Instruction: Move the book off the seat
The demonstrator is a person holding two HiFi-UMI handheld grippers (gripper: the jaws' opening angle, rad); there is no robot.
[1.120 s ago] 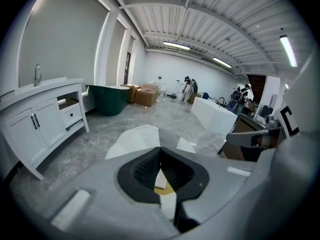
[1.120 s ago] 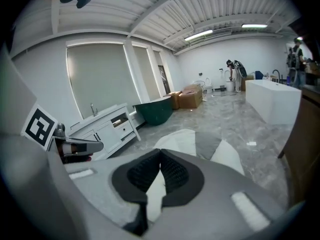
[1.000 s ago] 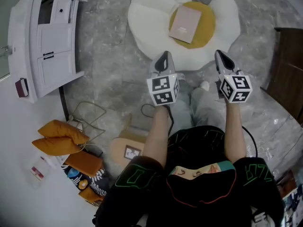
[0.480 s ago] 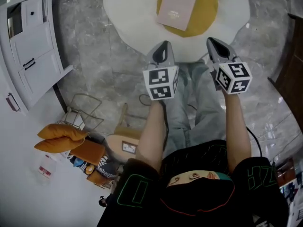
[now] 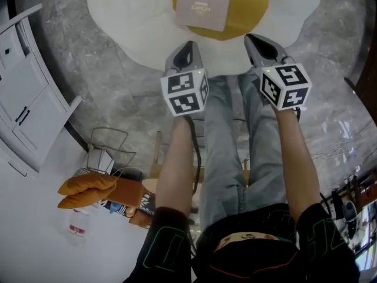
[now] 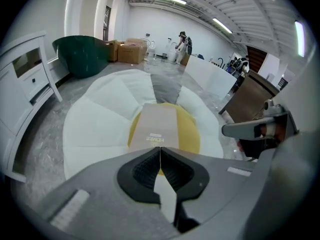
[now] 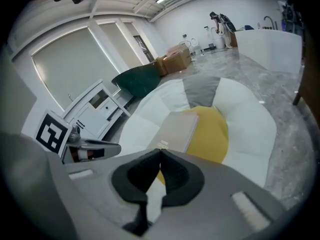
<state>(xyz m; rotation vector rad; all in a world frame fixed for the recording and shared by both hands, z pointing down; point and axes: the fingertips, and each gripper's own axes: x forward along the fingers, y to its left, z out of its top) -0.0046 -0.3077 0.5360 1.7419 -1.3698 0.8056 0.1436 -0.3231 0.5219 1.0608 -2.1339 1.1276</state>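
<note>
A pale pink book (image 5: pixel 204 3) (image 6: pixel 157 126) (image 7: pixel 176 128) lies flat on the yellow centre of a white, egg-shaped floor seat (image 5: pixel 129 28) (image 6: pixel 95 129) (image 7: pixel 250 119). My left gripper (image 5: pixel 187 46) (image 6: pixel 160 149) hovers over the seat's near edge, just short of the book, jaws shut and empty. My right gripper (image 5: pixel 254 41) (image 7: pixel 160 151) hangs beside it to the right, also shut with nothing between its jaws. Both point at the book from the near side.
A white cabinet (image 5: pixel 23 99) stands at the left on the grey marble floor. Orange cushions (image 5: pixel 88 188), a wire rack (image 5: pixel 109 149) and clutter lie at the lower left. A dark wooden piece (image 6: pixel 250 96) stands right of the seat. The person's legs (image 5: pixel 227 140) are below the grippers.
The person has stepped forward: the seat and book have slid toward the top of the head view, and both grippers now reach the seat's near edge. Jaws stayed shut.
</note>
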